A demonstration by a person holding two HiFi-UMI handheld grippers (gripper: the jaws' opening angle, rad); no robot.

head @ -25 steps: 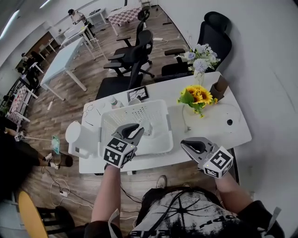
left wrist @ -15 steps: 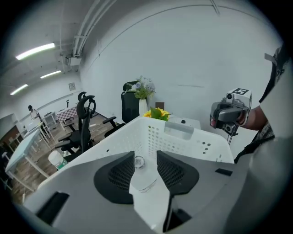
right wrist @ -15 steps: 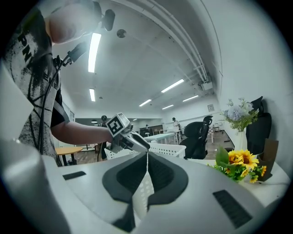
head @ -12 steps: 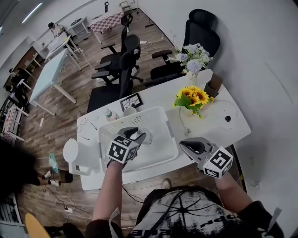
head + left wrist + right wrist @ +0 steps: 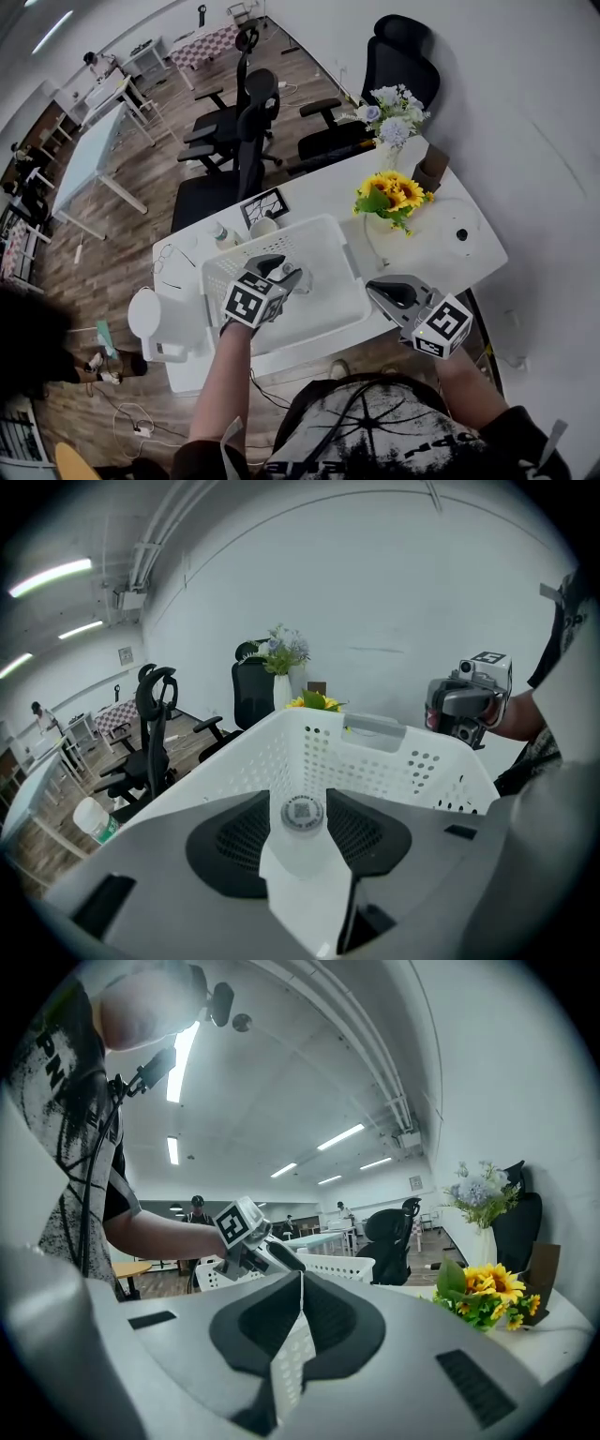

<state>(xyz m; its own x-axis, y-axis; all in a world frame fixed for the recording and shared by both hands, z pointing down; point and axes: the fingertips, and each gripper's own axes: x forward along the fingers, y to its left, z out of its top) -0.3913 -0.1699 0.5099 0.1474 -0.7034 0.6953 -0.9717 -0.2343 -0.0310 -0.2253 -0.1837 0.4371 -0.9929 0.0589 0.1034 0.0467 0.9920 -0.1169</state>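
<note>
The left tool is clenched on a small clear bottle, gripping it just under its grey cap, which bears a printed code and faces the tool's camera. Tool and bottle hang over the open white perforated basket, inside the line of its rim and clear of its walls. By the look of it, this is the carrying stage: bottle in the grip, lifted, resting on nothing. Any move from here calls for a steady clamp on that narrow neck, and for keeping the bottle off the basket walls on either side of the tool.

The right tool is pressed shut with nothing between its jaws. It hovers off the basket's near right corner, at the edge of the worktop. Only the basket's holed wall shows past its tips.

Beyond the right tool stands a bunch of sunflowers, and behind that a vase of pale flowers. Out past the left tool's far side, just outside the basket, are a second bottle with a green label and a cup. Farther off are black office chairs.

Hard to make out: the held bottle's body — the tool's own housing covers it in the left gripper view, and the head view shows it too small to tell whether it is full. That tool also hides part of the basket's floor.
</note>
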